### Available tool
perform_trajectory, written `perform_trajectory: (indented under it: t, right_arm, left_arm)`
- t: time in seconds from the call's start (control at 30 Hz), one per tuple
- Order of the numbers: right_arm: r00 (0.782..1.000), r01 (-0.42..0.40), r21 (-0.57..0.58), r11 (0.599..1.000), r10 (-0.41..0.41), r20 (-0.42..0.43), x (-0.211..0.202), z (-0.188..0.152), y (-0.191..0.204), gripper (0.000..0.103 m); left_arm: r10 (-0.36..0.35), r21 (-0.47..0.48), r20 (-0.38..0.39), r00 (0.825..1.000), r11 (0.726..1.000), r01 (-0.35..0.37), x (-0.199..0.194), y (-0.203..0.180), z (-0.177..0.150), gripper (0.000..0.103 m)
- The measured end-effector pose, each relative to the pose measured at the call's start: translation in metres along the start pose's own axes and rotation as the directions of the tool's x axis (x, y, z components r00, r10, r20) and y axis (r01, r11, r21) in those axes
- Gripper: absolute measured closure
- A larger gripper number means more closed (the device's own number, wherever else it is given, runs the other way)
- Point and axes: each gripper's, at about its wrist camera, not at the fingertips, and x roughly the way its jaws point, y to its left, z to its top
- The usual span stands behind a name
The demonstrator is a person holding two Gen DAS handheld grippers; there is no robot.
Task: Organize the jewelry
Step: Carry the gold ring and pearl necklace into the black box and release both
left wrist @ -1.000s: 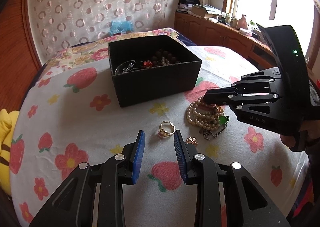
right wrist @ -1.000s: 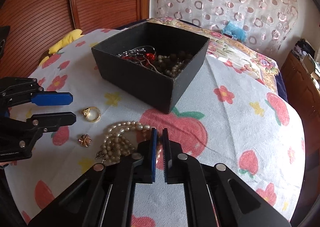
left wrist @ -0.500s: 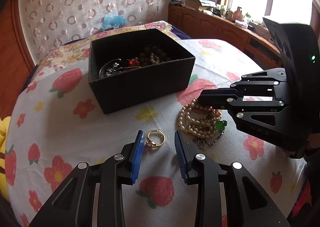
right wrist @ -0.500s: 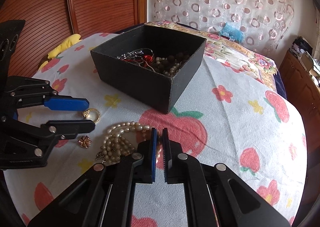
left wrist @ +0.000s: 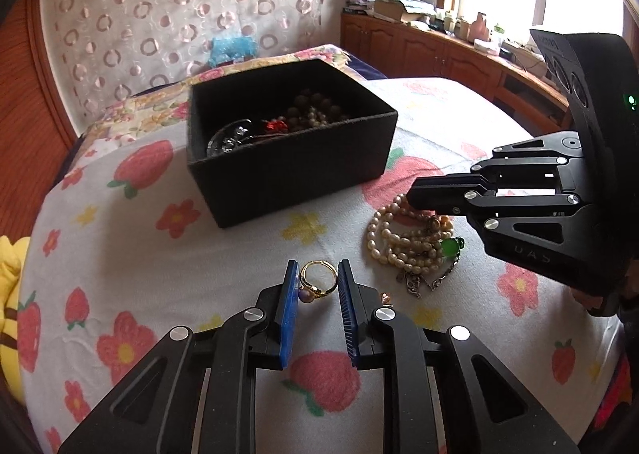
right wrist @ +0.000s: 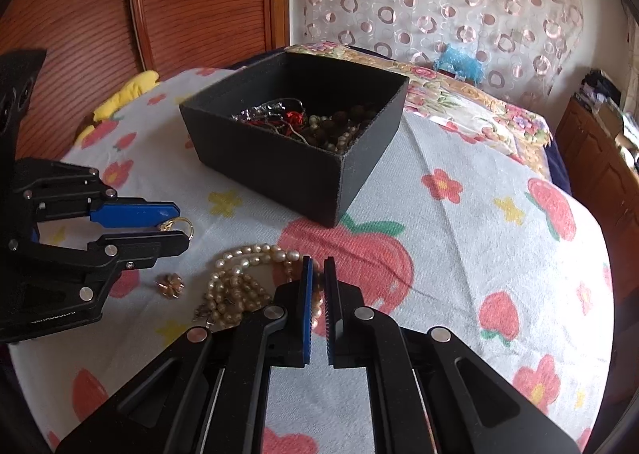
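- Gold ring (left wrist: 318,279) with a pinkish pearl: seen lying between the left gripper (left wrist: 318,286) pads, tilted.
- Pearl necklace (left wrist: 407,239), green bead attached: heaped under the right gripper (right wrist: 318,286) tips.
- Small gold flower earring (right wrist: 169,285): found just beside the left gripper.
- Black box (left wrist: 287,142), open, partly filled: placed ahead of both.

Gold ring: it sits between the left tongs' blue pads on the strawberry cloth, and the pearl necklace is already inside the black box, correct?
Not quite. The pearl necklace lies on the cloth beside the black box, as the left wrist view shows. The gold ring is between the left tongs.
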Motion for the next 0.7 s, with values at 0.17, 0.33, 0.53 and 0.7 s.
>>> perform_trajectory:
  t: [0.17,0.33,0.53,0.7]
  right_arm:
    - [0.997,-0.002,-0.008,1.0,0.002,0.079,-0.029,0.014,0.004,0.097]
    - [0.989,0.008,-0.022,1.0,-0.005,0.146,-0.061,0.032,0.005,0.097]
    - [0.976,0.023,-0.039,0.999,-0.014,0.217,-0.094,0.054,0.01,0.097]
    - [0.965,0.035,-0.045,0.998,-0.022,0.261,-0.111,0.07,0.013,0.097]
  left_arm:
    - [0.01,-0.024,0.048,0.999,1.0,-0.009,-0.018,0.007,0.002,0.085]
    - [0.011,-0.041,0.088,0.996,0.999,-0.007,-0.035,0.012,0.008,0.085]
    - [0.009,-0.042,0.133,0.991,0.999,-0.003,-0.053,0.012,0.013,0.085]
    - [0.007,-0.041,0.168,0.986,0.999,-0.001,-0.067,0.012,0.016,0.085]
